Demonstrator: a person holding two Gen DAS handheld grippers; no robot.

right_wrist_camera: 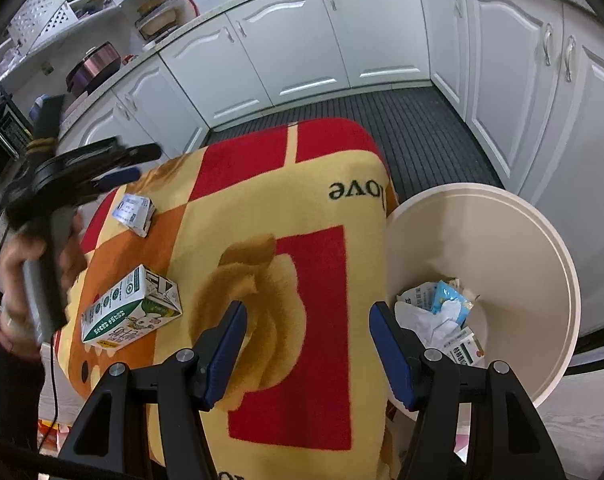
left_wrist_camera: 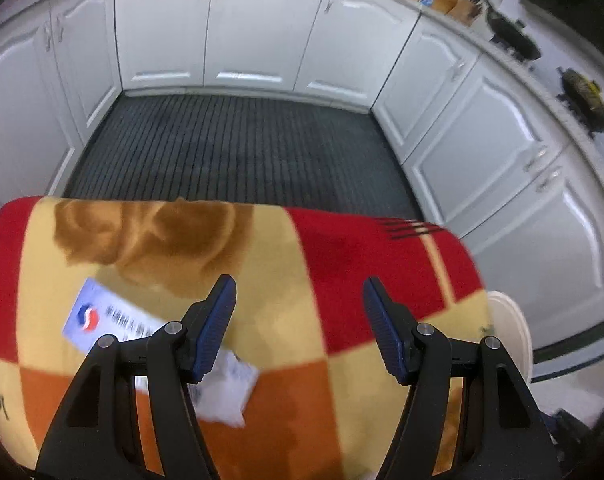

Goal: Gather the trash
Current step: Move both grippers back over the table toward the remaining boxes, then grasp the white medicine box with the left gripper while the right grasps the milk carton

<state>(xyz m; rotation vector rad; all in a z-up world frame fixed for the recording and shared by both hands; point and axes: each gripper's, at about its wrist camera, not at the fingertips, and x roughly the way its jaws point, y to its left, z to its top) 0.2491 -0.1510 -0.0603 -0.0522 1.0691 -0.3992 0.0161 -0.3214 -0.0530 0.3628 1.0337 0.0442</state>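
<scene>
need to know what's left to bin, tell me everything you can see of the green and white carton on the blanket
The carton is a small rectangular paperboard drink box, white with green panels, a round green logo and a cartoon print. It lies on its side on the orange and yellow part of the blanket, its folded end looking opened or crumpled. Nothing grips it; the trash bin stands off the blanket's other side.

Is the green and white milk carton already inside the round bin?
No, the milk carton lies on its side on the blanket, while the bin beside it holds other wrappers.
</scene>
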